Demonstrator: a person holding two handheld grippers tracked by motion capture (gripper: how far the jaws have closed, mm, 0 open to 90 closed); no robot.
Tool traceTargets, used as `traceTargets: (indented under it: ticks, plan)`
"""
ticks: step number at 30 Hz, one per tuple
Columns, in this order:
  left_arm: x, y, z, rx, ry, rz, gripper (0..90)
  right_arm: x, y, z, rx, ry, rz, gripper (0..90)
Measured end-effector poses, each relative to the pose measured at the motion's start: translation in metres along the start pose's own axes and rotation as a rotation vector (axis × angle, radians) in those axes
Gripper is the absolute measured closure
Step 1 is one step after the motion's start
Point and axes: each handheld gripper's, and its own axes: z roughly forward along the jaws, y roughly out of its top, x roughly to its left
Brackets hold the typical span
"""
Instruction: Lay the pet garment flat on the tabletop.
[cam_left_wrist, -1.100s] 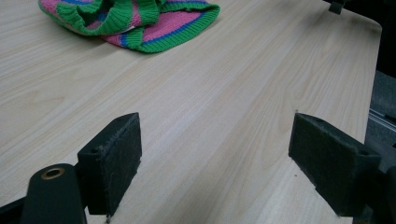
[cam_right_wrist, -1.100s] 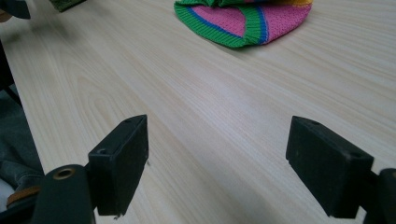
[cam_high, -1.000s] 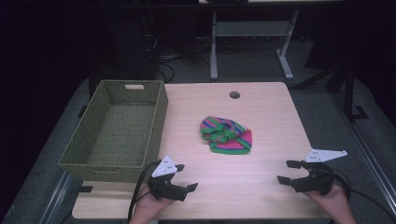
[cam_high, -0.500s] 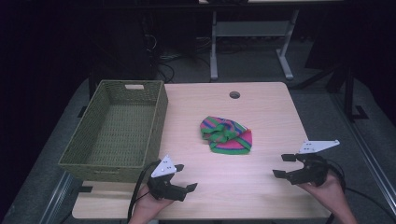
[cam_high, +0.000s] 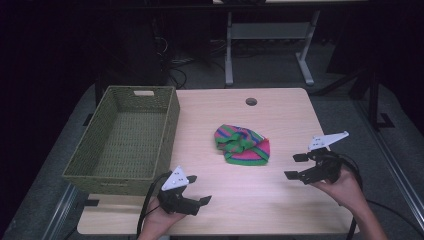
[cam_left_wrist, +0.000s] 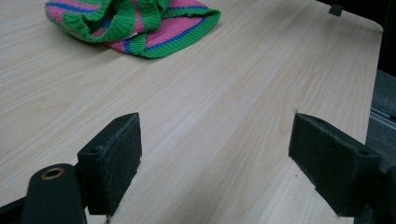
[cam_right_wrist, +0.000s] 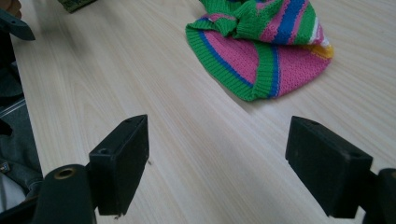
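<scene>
The right gripper has been brought inward and slightly up the table since the two earlier pictures: a second ago it was held near the right front corner, and it is now seen closer to the crumpled knitted cloth striped in green, pink and blue, with its jaws turned towards it. The jaws are spread wide, and nothing is held between them; in the right gripper view bare wood is seen between the two black pads, with the cloth lying ahead, near but not touched.

The left gripper has not been moved over the same interval. It is kept low at the front edge of the pale wooden table, its jaws likewise wide and empty, as is confirmed in the left gripper view, where the cloth is seen farther off at the upper left.

The cloth has been left unchanged, bunched near the middle of the table, to the right of the olive-green woven rectangular basket, and apart from it. The basket is seen to be empty.

The change is judged to be the start of a reach by the right gripper towards the near right edge of the cloth. No grasp has yet been made.
</scene>
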Motion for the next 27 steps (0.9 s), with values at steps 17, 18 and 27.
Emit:
traceTargets:
  ticks: [17, 18, 27]
  plan:
    - [0.000, 0.000, 0.000, 0.006, 0.002, 0.010, 16.8, -0.006, 0.045, 0.016, 0.040, 0.048, -0.039, 20.8]
    - [0.000, 0.000, -0.001, 0.007, 0.003, 0.009, 16.9, -0.007, 0.049, 0.016, 0.043, 0.047, -0.043, 20.7]
    - [0.000, 0.001, -0.001, 0.001, 0.009, 0.013, 16.9, -0.013, 0.074, 0.020, 0.033, 0.064, -0.042, 20.7]
